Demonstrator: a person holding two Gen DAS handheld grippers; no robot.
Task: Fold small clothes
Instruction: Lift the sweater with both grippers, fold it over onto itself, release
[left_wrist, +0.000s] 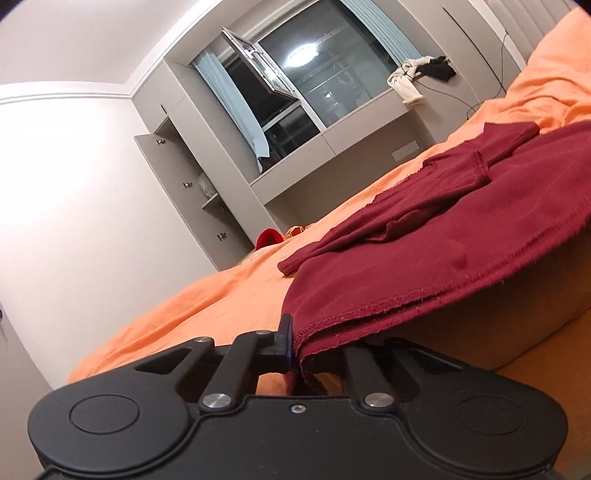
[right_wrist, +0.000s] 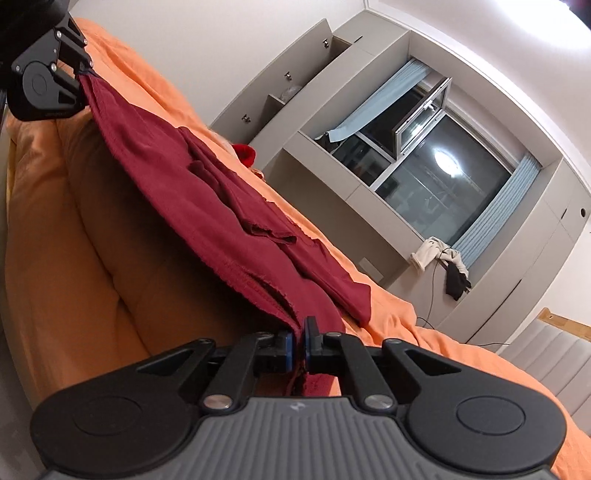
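A dark red garment (left_wrist: 443, 236) lies partly on an orange bed cover (left_wrist: 207, 295), its near hem lifted. My left gripper (left_wrist: 295, 345) is shut on one corner of the hem; the cloth hides its right finger. My right gripper (right_wrist: 299, 341) is shut on the other corner of the same hem (right_wrist: 258, 280). In the right wrist view the left gripper (right_wrist: 83, 72) shows at the top left, holding the stretched edge of the garment (right_wrist: 207, 192). A sleeve lies folded over the garment's body.
A small bright red item (left_wrist: 267, 238) lies at the bed's far edge. Behind stand a grey wardrobe with an open door (left_wrist: 173, 166), a window (left_wrist: 295, 85) with a sill bearing white and black clothes (left_wrist: 417, 74), and a cable.
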